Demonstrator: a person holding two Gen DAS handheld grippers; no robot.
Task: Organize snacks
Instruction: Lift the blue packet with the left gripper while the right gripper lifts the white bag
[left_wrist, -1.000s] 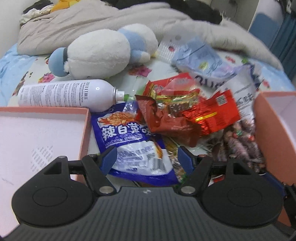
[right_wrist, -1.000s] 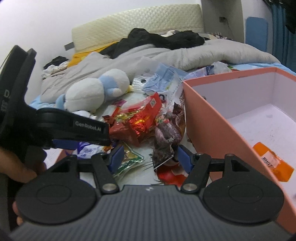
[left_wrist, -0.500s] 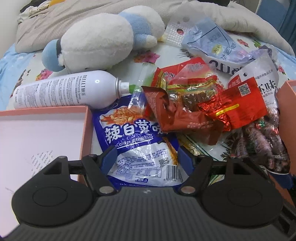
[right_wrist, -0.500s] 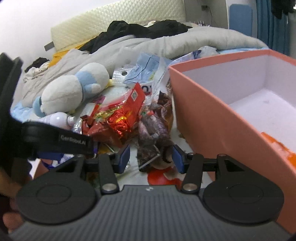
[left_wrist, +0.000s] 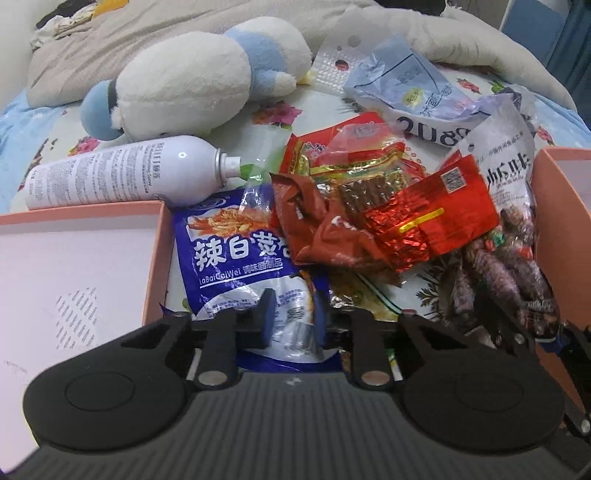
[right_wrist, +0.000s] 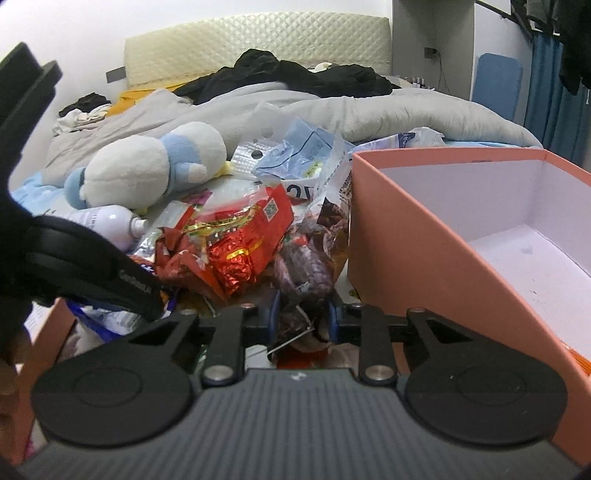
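Observation:
A pile of snack packets lies on the bed between two pink boxes. My left gripper (left_wrist: 293, 319) is shut on the near end of the blue packet (left_wrist: 236, 254) with white Chinese letters. My right gripper (right_wrist: 303, 314) is shut on the near end of the clear bag of dark wrapped sweets (right_wrist: 306, 266), which also shows in the left wrist view (left_wrist: 506, 273). Red foil packets (left_wrist: 391, 221) lie on top of the pile. The left gripper's body (right_wrist: 92, 266) shows at the left of the right wrist view.
A pink box lid (left_wrist: 74, 266) lies left of the pile. A deep pink box (right_wrist: 424, 229) stands at the right, an orange packet (right_wrist: 580, 360) inside. A white spray bottle (left_wrist: 122, 177), a plush toy (left_wrist: 199, 77) and a grey quilt (right_wrist: 332, 107) lie behind.
Both grippers moved forward and down onto the pile. The left fingers closed on the blue packet. The right fingers closed on the bag of dark sweets.

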